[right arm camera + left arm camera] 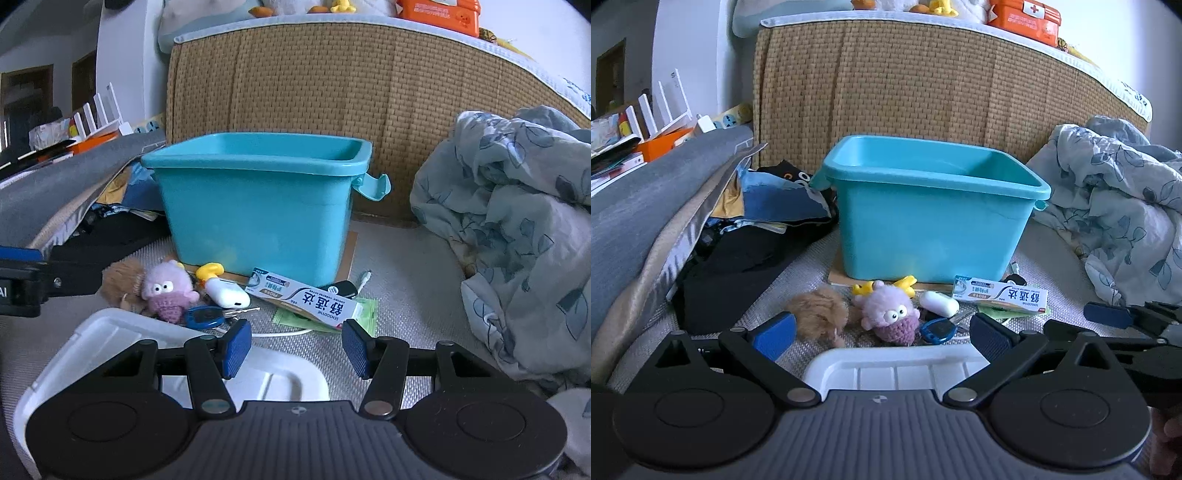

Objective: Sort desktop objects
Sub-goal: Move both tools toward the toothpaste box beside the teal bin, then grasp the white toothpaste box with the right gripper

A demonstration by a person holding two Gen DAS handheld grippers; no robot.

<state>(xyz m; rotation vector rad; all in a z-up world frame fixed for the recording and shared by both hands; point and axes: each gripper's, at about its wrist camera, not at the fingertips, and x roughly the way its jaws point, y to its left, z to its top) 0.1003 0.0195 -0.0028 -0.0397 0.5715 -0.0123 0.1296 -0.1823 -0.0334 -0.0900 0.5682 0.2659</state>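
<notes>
Here, both of my grippers are open and empty in front of the blue bin [258, 206].

From big to small: the bin stands behind, the white tray [110, 332] lies below my left gripper [882, 328], the toothpaste box [306, 299] lies just ahead of my right gripper [297, 347], and the pink plush toy [890, 314] sits beside it. I judge the box light, stiff and a little slippery; I would take it across its narrow sides, near the middle.
</notes>
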